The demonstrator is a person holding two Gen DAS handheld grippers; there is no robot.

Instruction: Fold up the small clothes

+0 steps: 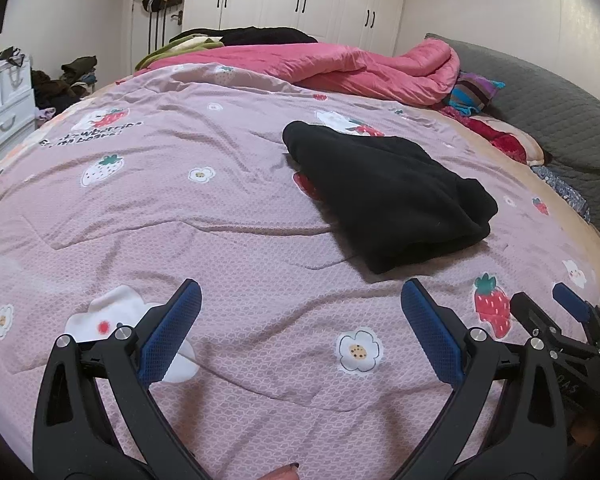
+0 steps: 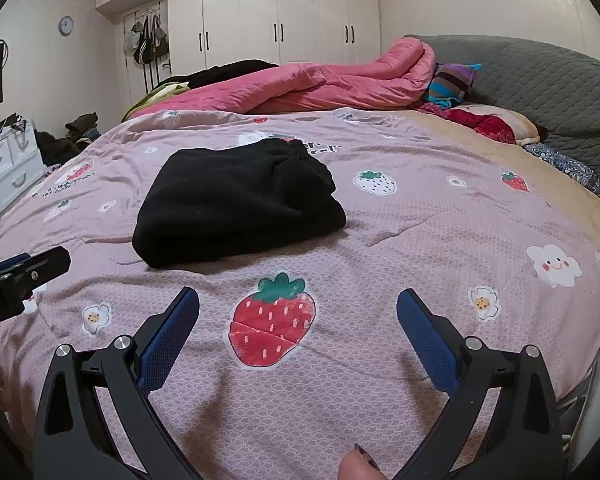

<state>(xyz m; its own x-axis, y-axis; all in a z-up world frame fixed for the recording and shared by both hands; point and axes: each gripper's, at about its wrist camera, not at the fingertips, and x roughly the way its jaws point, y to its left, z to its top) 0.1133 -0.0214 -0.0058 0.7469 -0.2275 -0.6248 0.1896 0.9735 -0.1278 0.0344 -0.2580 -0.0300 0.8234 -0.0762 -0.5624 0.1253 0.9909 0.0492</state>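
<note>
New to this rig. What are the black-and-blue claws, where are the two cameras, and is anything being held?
There is no robot arm: a person carries a hand-held two-finger gripper in each hand, with a fisheye camera on each looking forward along its fingers. One picture is from the left gripper, the other from the right gripper. The claws are those fingers, black frames with blue pads. Both are open and hold nothing; they hover over the pink strawberry-print bedspread. On it lies a black garment, folded into a compact bundle, ahead of both grippers and touched by neither. Each gripper also shows at the edge of the other's view. Behind are a pink quilt and white wardrobes.
</note>
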